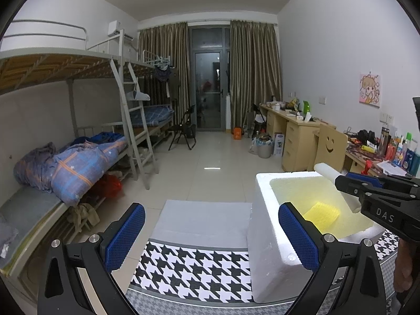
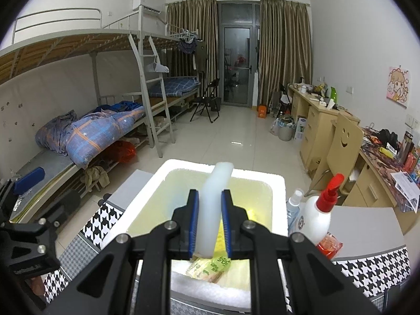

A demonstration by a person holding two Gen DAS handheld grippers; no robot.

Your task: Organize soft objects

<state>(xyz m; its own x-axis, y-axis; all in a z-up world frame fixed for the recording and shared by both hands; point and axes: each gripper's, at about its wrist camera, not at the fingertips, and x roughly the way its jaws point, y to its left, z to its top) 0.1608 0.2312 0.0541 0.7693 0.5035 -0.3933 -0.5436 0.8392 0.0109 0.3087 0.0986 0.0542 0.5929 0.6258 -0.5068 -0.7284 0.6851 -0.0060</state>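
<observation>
Dorm-room table (image 2: 372, 270), foam box (image 2: 278, 191), white foam roll (image 2: 210, 210) between right hand-held gripper (image 2: 210, 225) pads.

The right gripper (image 2: 209, 225) is clamped on a white foam roll (image 2: 214, 204); the left gripper (image 1: 212, 239) is held wide open, empty

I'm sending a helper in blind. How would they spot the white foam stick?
Find the white foam box on the houndstooth cloth. Above its open top, the right tongs clamp a pale foam stick that points away from them. Unlike the yellow sponge lying inside, it is long, whitish and held aloft.
</observation>
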